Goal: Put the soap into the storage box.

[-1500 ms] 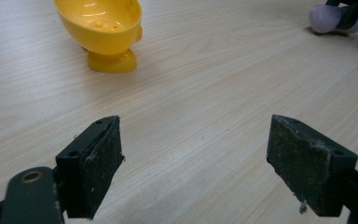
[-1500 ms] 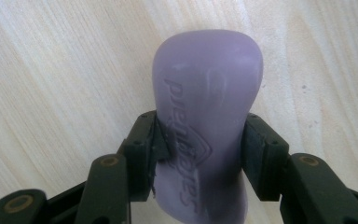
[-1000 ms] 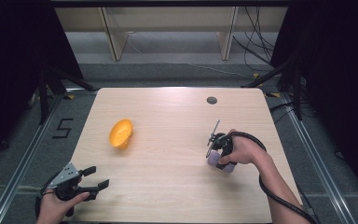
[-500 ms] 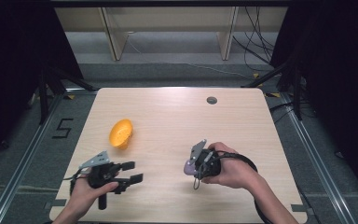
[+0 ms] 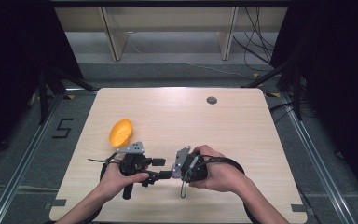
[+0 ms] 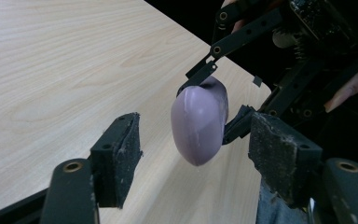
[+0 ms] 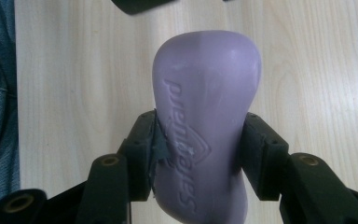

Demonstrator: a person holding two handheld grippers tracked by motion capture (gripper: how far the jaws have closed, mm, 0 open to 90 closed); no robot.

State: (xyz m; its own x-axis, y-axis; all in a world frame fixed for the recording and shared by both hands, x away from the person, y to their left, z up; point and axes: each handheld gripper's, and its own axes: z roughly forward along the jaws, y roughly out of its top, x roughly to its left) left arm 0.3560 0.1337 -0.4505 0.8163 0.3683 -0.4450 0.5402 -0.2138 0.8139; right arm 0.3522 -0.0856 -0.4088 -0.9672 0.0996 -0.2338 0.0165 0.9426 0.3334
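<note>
Currently, mid-air hand-over near the table's front edge.
Held thing: purple soap bar [image 7: 205,116] is sitting above the table [image 5: 242,126], between the two hands, not resting on the wood.
Right gripper [image 5: 182,169]: pads are pinching the bar's lower half, leaving the rounded free end sticking out, likely so the other tool has room to take it.
Left gripper [image 5: 161,169]: jaws have just been closing; they are flanking the bar's free end, pads [image 6: 121,154] still apart from it in the left gripper view.
Orange fruit [image 5: 120,132]: lying untouched on the table, behind the left hand.
Judgement: transfer not yet complete.
</note>
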